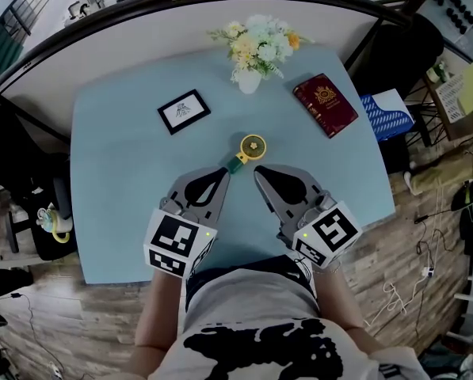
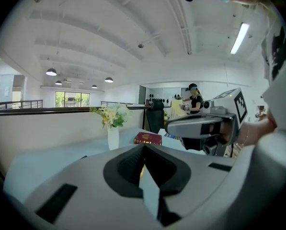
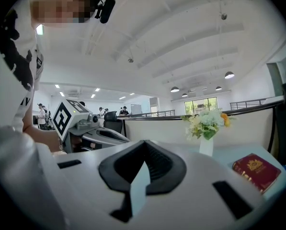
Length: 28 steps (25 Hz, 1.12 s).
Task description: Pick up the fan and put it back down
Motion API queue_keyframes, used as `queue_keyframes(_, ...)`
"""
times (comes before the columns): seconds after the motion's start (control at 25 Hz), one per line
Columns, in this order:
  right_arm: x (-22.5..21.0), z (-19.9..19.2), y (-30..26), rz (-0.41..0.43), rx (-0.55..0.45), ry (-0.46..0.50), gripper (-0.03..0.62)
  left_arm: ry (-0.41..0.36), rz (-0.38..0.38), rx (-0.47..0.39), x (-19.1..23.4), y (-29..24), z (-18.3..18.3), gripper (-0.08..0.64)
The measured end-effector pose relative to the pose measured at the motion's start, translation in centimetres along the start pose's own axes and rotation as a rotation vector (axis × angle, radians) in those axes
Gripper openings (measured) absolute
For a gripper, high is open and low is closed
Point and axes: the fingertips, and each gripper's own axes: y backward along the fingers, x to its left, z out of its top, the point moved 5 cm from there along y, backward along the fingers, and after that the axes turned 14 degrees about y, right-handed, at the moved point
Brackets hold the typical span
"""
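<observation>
Left jaws: we are seeing the left gripper [image 1: 223, 170] with its jaws pressed together. A thin yellow sliver is showing through the slit in its own view.
Right jaws: the right gripper [image 1: 259, 172] is also keeping its jaws together, and we are seeing nothing between them.
Fan: the fan [image 1: 250, 148] is lying on the blue surface [image 1: 117, 172], just ahead of both tips. Its yellow head is facing up and its green handle is pointing at the left tip. We are not able to tell whether handle and tip touch.
Grippers: both are pointing away from us, side by side, with their tips angling toward each other.
Behind: flowers [image 1: 252, 50] are standing at the far edge. A frame [image 1: 184, 111] is lying to their left and a red book [image 1: 325, 104] to their right, all well apart from the fan.
</observation>
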Motion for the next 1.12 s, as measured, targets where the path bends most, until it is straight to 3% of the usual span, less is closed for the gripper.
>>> queue_keyframes(0.08,0.0,0.0,0.1,-0.003,0.001,0.002,0.003,0.02,-0.011,-0.006,-0.1,0.0,0.0,0.011)
queue_keyframes(0.24,0.1,0.1,0.2,-0.002,-0.001,0.01,0.003,-0.022,0.002,-0.003,0.0,0.1,0.1,0.011)
queue_keyframes(0.44,0.1,0.1,0.2,-0.005,-0.008,-0.009,0.003,0.009,-0.006,-0.006,0.2,0.2,0.0,0.011)
queue_keyframes(1.12,0.7,-0.2,0.0,-0.005,0.008,-0.019,0.003,0.007,0.009,0.01,1.0,0.6,-0.9,0.011)
